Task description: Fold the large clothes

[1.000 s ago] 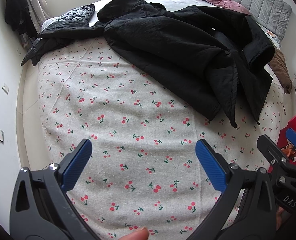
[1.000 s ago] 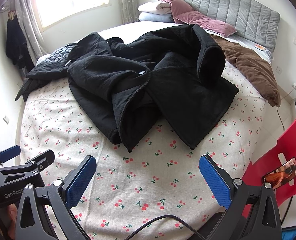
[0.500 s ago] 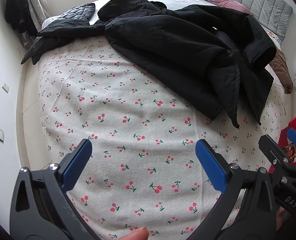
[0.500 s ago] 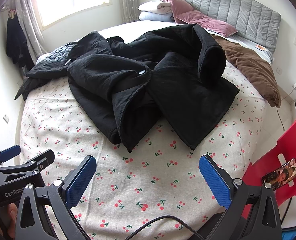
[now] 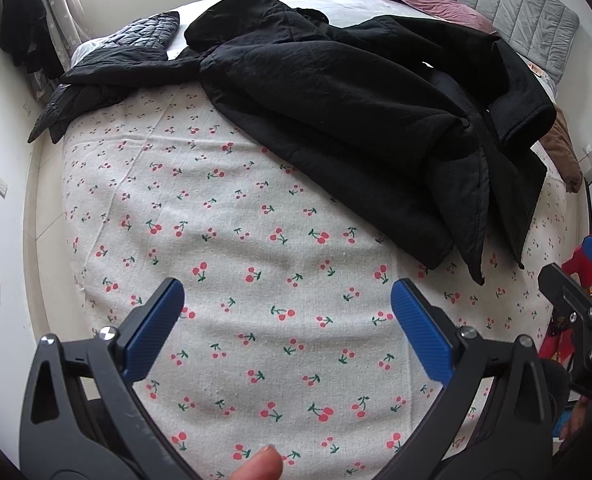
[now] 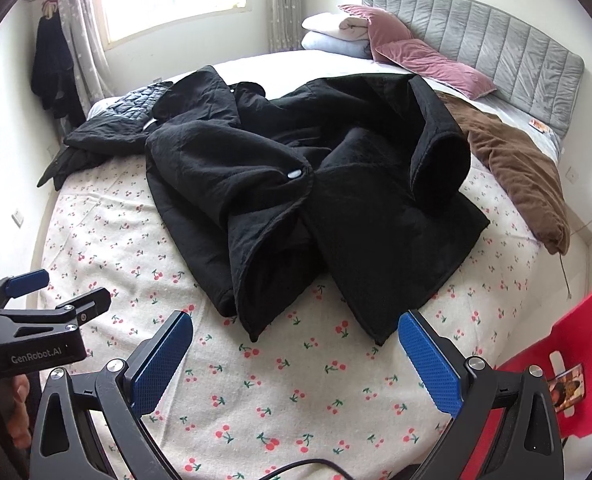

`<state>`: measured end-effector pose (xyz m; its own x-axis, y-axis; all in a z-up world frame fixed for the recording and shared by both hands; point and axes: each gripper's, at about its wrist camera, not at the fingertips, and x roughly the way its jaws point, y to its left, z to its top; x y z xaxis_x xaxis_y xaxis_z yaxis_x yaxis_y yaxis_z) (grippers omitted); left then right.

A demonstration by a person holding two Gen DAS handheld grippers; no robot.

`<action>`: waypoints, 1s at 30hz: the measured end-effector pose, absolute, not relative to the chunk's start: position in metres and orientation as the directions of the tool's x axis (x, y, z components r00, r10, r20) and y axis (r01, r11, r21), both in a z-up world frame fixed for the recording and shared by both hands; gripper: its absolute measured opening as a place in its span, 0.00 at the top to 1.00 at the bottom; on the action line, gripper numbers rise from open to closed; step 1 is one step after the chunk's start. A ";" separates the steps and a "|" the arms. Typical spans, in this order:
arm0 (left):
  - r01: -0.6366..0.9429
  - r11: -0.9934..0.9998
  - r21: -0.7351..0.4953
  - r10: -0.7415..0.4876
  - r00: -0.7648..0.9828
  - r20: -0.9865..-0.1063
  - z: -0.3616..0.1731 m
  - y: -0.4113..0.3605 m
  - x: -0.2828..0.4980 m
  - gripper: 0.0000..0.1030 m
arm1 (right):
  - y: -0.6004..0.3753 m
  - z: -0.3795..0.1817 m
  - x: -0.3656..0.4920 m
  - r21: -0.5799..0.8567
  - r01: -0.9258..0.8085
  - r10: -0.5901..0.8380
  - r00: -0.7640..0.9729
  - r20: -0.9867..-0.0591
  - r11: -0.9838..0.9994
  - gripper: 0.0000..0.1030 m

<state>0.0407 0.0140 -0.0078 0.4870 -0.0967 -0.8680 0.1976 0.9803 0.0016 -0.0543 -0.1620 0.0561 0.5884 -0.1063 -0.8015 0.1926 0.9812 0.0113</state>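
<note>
Both pairs of jaws stand wide apart and hold nothing. The left gripper point(image 5: 287, 312) hangs over bare cherry-print bedspread point(image 5: 223, 248), and the right gripper point(image 6: 296, 344) hangs just short of the near edge of the black coat point(image 6: 296, 184). In the right wrist view the left gripper point(image 6: 55, 292) shows at the left edge, also spread and empty.

The coat lies crumpled in the middle of the bed, its near flaps folded over each other and ending in two drooping points toward the grippers. Behind it lie a quilted dark jacket point(image 6: 131, 104) by the window side, a brown blanket point(image 6: 516, 168) to the right and a pink pillow point(image 6: 428, 60) against the grey headboard point(image 6: 496, 48). A red chair point(image 6: 576, 344) stands beside the bed on the right.

The risk, as I judge it, is in the overlapping layers: a pinch at one of those points could catch only the top flap, or two layers together, so the coat would drag in a bunch instead of spreading flat. A far reach might also snag the quilted jacket, which touches the coat's sleeve.

Against the frames a second ago, the left view has edged a little closer to the coat; the right view is almost unchanged.
</note>
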 end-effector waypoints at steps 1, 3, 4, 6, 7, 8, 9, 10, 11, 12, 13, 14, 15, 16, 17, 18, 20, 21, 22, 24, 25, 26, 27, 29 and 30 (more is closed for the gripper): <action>0.211 0.977 -0.012 -0.114 0.479 -0.870 -0.006 0.015 0.047 0.00 | -0.166 0.059 -0.050 0.002 0.188 -0.112 0.591 -0.799 0.982 0.00; 0.222 0.975 -0.028 -0.134 0.474 -0.870 -0.002 0.017 0.060 0.00 | -0.175 0.064 -0.039 -0.008 0.180 -0.116 0.598 -0.793 0.984 0.00; 0.226 0.974 -0.032 -0.139 0.475 -0.869 0.001 0.017 0.067 0.00 | -0.181 0.066 -0.034 -0.005 0.176 -0.112 0.601 -0.792 0.984 0.00; 0.237 0.971 -0.038 -0.150 0.476 -0.867 0.005 0.018 0.083 0.00 | -0.192 0.069 -0.021 -0.014 0.171 -0.115 0.599 -0.792 0.985 0.00; 0.239 0.970 -0.038 -0.151 0.478 -0.865 0.007 0.018 0.091 0.00 | -0.197 0.071 -0.015 -0.027 0.169 -0.124 0.598 -0.792 0.985 0.00; 0.239 0.970 -0.039 -0.153 0.482 -0.863 0.010 0.019 0.100 0.00 | -0.202 0.073 -0.008 -0.041 0.165 -0.133 0.601 -0.788 0.985 0.00; 0.238 0.970 -0.040 -0.154 0.485 -0.861 0.012 0.019 0.109 0.00 | -0.207 0.076 -0.001 -0.054 0.165 -0.144 0.604 -0.784 0.985 0.00; 0.236 0.971 -0.044 -0.157 0.486 -0.860 0.015 0.019 0.119 0.00 | -0.212 0.079 0.005 -0.063 0.164 -0.151 0.606 -0.781 0.984 0.00; 0.235 0.971 -0.051 -0.163 0.489 -0.857 0.017 0.020 0.128 0.00 | -0.219 0.082 0.014 -0.060 0.160 -0.146 0.606 -0.782 0.985 0.00; 0.232 0.971 -0.055 -0.165 0.490 -0.856 0.019 0.020 0.137 0.00 | -0.225 0.084 0.022 -0.054 0.153 -0.137 0.603 -0.786 0.987 0.00; 0.228 0.972 -0.059 -0.166 0.491 -0.855 0.021 0.020 0.147 0.00 | -0.231 0.085 0.031 -0.047 0.149 -0.128 0.598 -0.791 0.988 0.00; 0.226 0.972 -0.063 -0.170 0.490 -0.855 0.022 0.019 0.157 0.00 | -0.237 0.086 0.040 -0.046 0.150 -0.127 0.593 -0.795 0.988 0.00; 0.226 0.972 -0.066 -0.172 0.488 -0.856 0.023 0.018 0.167 0.00 | -0.243 0.087 0.049 -0.047 0.154 -0.130 0.589 -0.797 0.987 0.00; 0.227 0.972 -0.068 -0.173 0.484 -0.858 0.024 0.016 0.177 0.00 | -0.248 0.088 0.058 -0.046 0.150 -0.126 0.587 -0.800 0.988 0.00; 0.230 0.971 -0.067 -0.174 0.482 -0.859 0.025 0.013 0.186 0.00 | -0.254 0.089 0.068 -0.033 0.142 -0.111 0.587 -0.802 0.989 0.00; 0.232 0.971 -0.064 -0.172 0.482 -0.859 0.026 0.010 0.195 0.00 | -0.258 0.089 0.077 -0.020 0.139 -0.099 0.588 -0.803 0.990 0.00; 0.239 0.970 -0.052 -0.164 0.482 -0.860 0.026 0.004 0.214 0.00 | -0.267 0.089 0.099 -0.027 0.132 -0.100 0.588 -0.803 0.991 0.00; 0.242 0.969 -0.050 -0.164 0.479 -0.862 0.026 0.001 0.223 0.00 | -0.270 0.090 0.110 -0.041 0.126 -0.108 0.589 -0.801 0.991 0.00; 0.245 0.968 -0.051 -0.165 0.474 -0.865 0.025 -0.002 0.233 0.00 | -0.273 0.091 0.123 -0.061 0.115 -0.118 0.590 -0.799 0.991 0.00; 0.245 0.968 -0.058 -0.168 0.456 -0.874 0.021 -0.005 0.254 0.00 | -0.279 0.091 0.150 -0.092 0.080 -0.121 0.591 -0.798 0.993 0.00; 0.241 0.968 -0.062 -0.168 0.447 -0.878 0.020 -0.007 0.263 0.00 | -0.282 0.091 0.162 -0.102 0.063 -0.120 0.592 -0.797 0.993 0.00; 0.240 0.969 -0.063 -0.166 0.440 -0.882 0.018 -0.008 0.273 0.00 | -0.287 0.090 0.178 -0.112 0.047 -0.118 0.593 -0.796 0.993 0.00; 0.239 0.969 -0.062 -0.164 0.435 -0.885 0.016 -0.009 0.282 0.00 | -0.290 0.089 0.190 -0.115 0.033 -0.112 0.597 -0.794 0.993 0.00; 0.236 0.970 -0.060 -0.158 0.421 -0.893 0.012 -0.010 0.299 0.00 | -0.299 0.086 0.217 -0.104 0.000 -0.084 0.597 -0.798 0.995 0.00; 0.232 0.971 -0.063 -0.159 0.420 -0.893 0.012 -0.009 0.308 0.00 | -0.302 0.085 0.230 -0.091 -0.018 -0.062 0.593 -0.803 0.996 0.00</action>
<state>0.3083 -0.0092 0.0120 0.4202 -0.1585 -0.8935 0.2322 0.9706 -0.0630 0.2299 -0.3021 0.0851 0.5931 -0.0623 -0.8027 -0.0180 0.9957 -0.0906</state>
